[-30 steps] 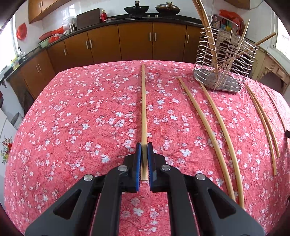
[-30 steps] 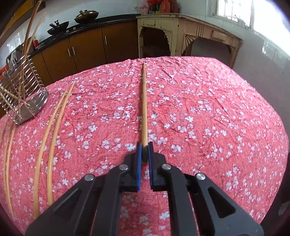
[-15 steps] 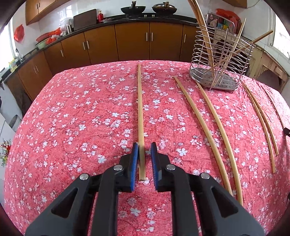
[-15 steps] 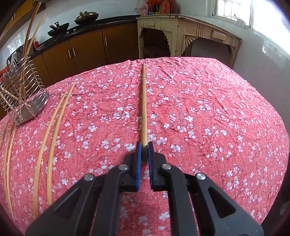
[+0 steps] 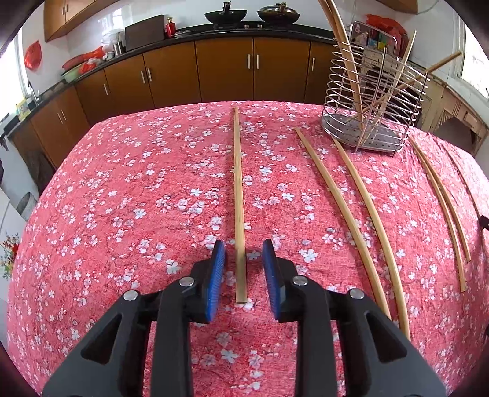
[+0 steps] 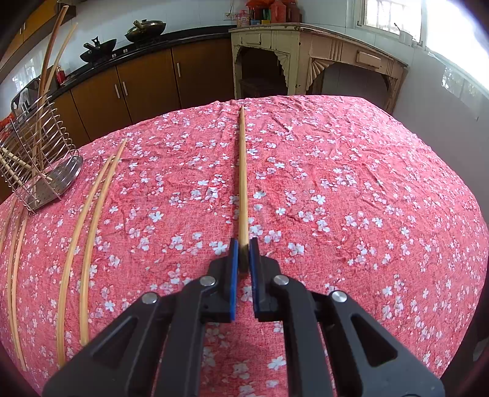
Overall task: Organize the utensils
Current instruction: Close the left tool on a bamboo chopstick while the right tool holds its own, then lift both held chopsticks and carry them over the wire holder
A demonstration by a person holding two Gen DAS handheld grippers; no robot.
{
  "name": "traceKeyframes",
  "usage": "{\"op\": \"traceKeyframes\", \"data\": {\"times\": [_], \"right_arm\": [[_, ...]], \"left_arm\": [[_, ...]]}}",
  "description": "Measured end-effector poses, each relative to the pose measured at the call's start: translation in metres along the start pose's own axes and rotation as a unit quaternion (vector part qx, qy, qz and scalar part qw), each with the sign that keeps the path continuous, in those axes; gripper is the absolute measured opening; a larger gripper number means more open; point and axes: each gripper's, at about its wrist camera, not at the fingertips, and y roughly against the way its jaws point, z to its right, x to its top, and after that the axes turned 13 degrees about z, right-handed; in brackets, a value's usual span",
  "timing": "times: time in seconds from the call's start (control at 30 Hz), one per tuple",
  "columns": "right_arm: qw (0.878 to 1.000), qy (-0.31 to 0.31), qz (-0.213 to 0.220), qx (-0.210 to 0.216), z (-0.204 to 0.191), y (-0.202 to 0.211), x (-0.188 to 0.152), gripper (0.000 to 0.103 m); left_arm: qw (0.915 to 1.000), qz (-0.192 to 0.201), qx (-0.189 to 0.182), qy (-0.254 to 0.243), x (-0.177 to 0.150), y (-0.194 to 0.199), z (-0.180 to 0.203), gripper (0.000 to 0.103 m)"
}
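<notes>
Five chopsticks [image 5: 239,201] on cloth; one wire rack [image 5: 374,100]; two woks.

Kitchen. Desk [image 5: 128,189] covered with red cloth printed with white blossoms. Behind desk: brown wooden base cabinets [image 5: 226,70] with metal handles under a black countertop [image 5: 195,30]. Two dark woks [image 5: 226,15] on countertop, cutting board [image 5: 145,30] and red bottle [image 5: 170,28] left of them. Upper cabinets [image 5: 64,16] above countertop's left end. White tiled wall [image 6: 195,15] behind countertop. Right of cabinets: worn cream carved side table [image 6: 308,58], bottles on top. Bright windows [image 6: 388,18] above and right of side table, daylight.
</notes>
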Motion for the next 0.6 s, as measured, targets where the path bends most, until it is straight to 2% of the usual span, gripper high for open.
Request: {"op": "traceKeyframes", "data": {"times": [0.33, 0.43, 0.53, 0.6], "right_arm": [[1.0, 0.005, 0.0, 0.0, -0.001, 0.005, -0.004, 0.009], [1.0, 0.004, 0.001, 0.002, -0.001, 0.006, -0.004, 0.008], [1.0, 0.004, 0.006, 0.004, 0.0, 0.01, -0.003, 0.008], [1.0, 0.012, 0.028, 0.004, 0.002, 0.019, -0.003, 0.008]], "left_arm": [[1.0, -0.001, 0.001, -0.002, -0.006, 0.009, 0.002, 0.026], [0.9999, 0.0, -0.001, -0.01, -0.006, 0.01, 0.006, 0.008], [1.0, 0.0, -0.006, -0.007, -0.007, 0.011, 0.005, 0.008], [0.9999, 0.002, -0.011, -0.011, -0.009, 0.015, 0.004, 0.007]]}}
